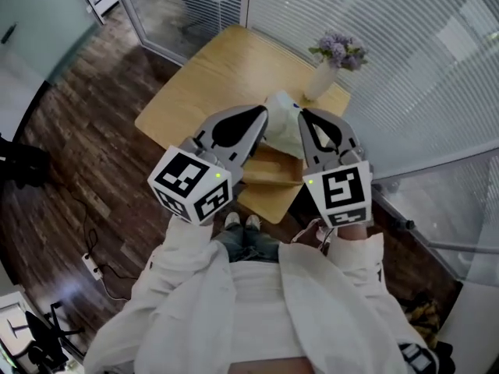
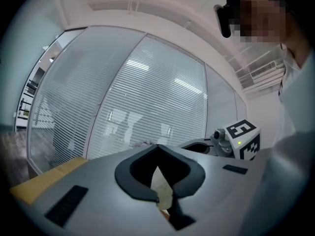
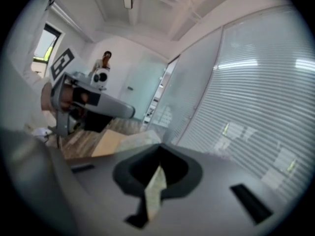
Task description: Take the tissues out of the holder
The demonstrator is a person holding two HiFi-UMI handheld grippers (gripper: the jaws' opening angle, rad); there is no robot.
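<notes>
Between both tools: white paper tissue (image 1: 284, 123).
Left tool (image 1: 263, 115): closed on its 9 o'clock edge.
Right tool (image 1: 303, 115): closed on its 3 o'clock edge.
Light wooden holder (image 1: 269, 170): 6 o'clock of tissue.

Left tool (image 1: 248, 127) and right tool (image 1: 312, 131) sit side by side over the near edge of the desk (image 1: 210, 84), and the tissue (image 1: 282, 123) is between them, an edge nipped in each. Right beneath lies the holder (image 1: 269, 170), on the desk's near corner. Over at the far right corner stands the vase (image 1: 320, 80), flowers (image 1: 339, 51) in it. Down left on the floor (image 1: 86, 170) lies a power strip (image 1: 92, 265).
</notes>
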